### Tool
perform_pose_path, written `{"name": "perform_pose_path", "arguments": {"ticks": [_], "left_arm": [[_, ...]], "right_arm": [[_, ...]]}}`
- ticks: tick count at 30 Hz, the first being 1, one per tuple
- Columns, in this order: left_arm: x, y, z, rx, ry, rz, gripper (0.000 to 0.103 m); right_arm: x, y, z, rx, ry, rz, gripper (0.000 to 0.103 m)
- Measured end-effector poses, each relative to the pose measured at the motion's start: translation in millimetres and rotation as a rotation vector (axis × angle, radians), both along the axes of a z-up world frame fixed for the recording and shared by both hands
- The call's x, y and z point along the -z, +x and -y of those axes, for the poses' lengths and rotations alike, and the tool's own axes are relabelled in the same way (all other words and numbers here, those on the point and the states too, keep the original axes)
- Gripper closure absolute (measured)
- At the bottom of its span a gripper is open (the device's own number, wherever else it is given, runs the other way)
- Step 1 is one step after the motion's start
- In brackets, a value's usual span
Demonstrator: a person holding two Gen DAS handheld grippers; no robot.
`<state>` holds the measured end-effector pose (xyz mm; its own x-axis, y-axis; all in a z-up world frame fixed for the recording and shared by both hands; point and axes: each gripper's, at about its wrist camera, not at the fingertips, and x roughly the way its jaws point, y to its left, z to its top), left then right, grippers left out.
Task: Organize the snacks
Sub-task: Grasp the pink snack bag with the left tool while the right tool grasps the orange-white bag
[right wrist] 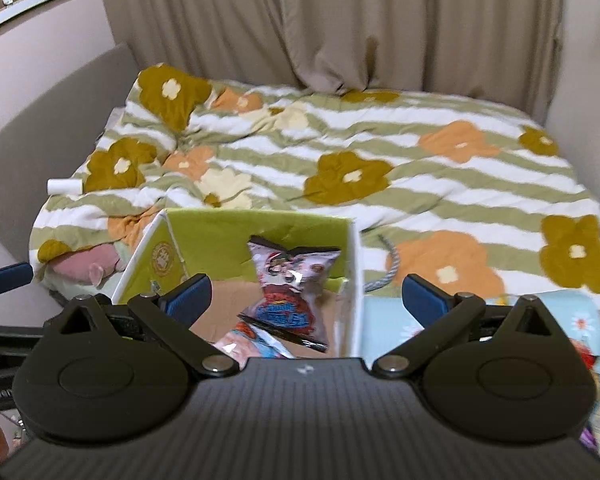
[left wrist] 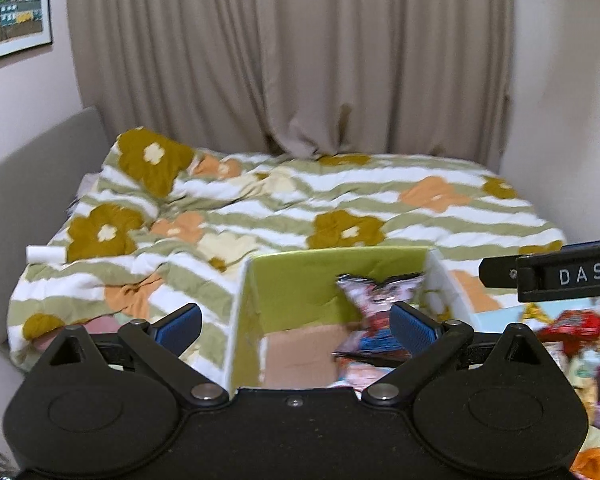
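Note:
An open cardboard box (left wrist: 300,280) with green inner walls stands on the bed; it also shows in the right wrist view (right wrist: 220,236). A pink and red snack bag (right wrist: 292,292) leans against its far right inside, with another bag (right wrist: 240,340) below it. The same bag shows in the left wrist view (left wrist: 380,300). My left gripper (left wrist: 296,326) is open and empty above the box. My right gripper (right wrist: 306,300) is open and empty above the box's right part. More snack packets (left wrist: 572,328) lie to the right of the box.
The bed has a floral striped duvet (right wrist: 380,152). A grey headboard (right wrist: 40,128) runs along the left, a beige curtain (right wrist: 320,20) hangs behind. A white roll (right wrist: 64,186) lies at the bed's left edge. A grey cord (right wrist: 388,268) lies right of the box.

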<state>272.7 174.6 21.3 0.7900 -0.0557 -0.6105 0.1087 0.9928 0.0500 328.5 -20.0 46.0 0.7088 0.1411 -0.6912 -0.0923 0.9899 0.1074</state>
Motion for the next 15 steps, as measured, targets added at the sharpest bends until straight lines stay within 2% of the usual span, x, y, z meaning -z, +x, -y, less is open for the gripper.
{"name": "perform_pose_path", "arguments": {"ticks": [8, 15], "left_arm": [[-9, -50, 43, 0.107, -0.040, 0.015, 0.001], [10, -92, 110, 0.222, -0.015, -0.022, 0.001]], "right_arm": [[-17, -64, 62, 0.080, 0.026, 0.038, 0.000], [-5, -117, 141, 0.136, 0.031, 0.030, 0.000]]}}
